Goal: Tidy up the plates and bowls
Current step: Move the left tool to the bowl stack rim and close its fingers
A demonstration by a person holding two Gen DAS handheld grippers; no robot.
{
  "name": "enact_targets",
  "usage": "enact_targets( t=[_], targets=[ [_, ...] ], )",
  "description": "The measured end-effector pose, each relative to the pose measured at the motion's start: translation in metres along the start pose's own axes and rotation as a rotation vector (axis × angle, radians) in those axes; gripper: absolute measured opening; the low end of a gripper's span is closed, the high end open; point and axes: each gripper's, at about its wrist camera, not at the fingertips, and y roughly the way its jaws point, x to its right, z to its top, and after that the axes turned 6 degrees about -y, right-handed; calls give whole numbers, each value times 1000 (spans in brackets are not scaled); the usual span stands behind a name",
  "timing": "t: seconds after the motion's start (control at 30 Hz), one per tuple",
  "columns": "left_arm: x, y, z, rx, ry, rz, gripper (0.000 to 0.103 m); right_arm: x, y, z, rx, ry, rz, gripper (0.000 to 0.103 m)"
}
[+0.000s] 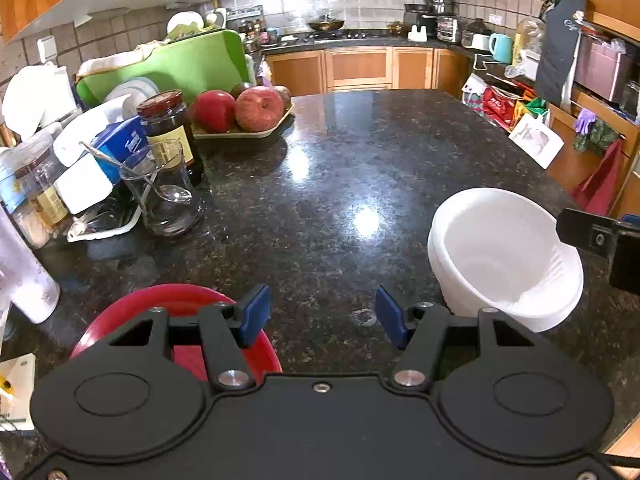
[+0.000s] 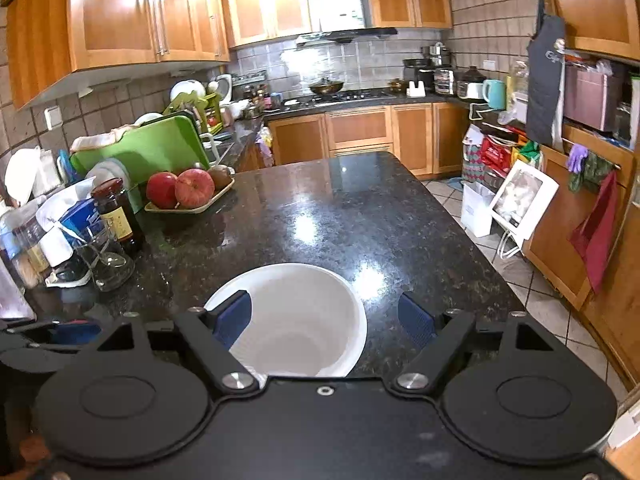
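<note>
Spreading wide over the worktop (image 1: 320, 184), the left tool (image 1: 320, 316) is seen empty, a red bowl (image 1: 176, 304) just under its left finger. White bowls (image 2: 296, 320) are straddled, ungripped, by the open right tool (image 2: 326, 320). Apples (image 1: 240, 110) lie far beyond.

Countertop clutter, non-task items.
Apples (image 1: 236, 110) on a tray at ten o'clock; dark jar (image 1: 170, 128) and glass pitcher (image 1: 168, 192) at nine.
</note>
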Motion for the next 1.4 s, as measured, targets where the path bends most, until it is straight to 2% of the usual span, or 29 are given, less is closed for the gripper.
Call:
enact_targets(
  t=[0.17, 0.43, 0.63, 0.8, 1.0, 1.1, 1.4],
  targets=[
    [1, 0, -1, 8, 16, -22, 63, 1, 2, 0, -8, 11, -7, 84],
    [2, -3, 3, 38, -24, -12, 63, 16, 0, 5, 43, 5, 14, 83],
    [16, 0, 11, 37, -73, -15, 63, 38, 18, 10, -26, 0, 86, 83],
    [29, 6, 14, 16, -75, -22, 63, 44, 35, 11, -69, -28, 166, 83],
    [35, 8, 15, 25, -88, 12, 63, 46, 59, 9, -127, -47, 256, 79],
    [39, 9, 16, 26, -81, 57, 63, 47, 72, 9, -164, -54, 293, 76],
    [47, 14, 16, -33, -77, 97, 63, 55, 90, 9, -194, -54, 362, 68]
  ],
)
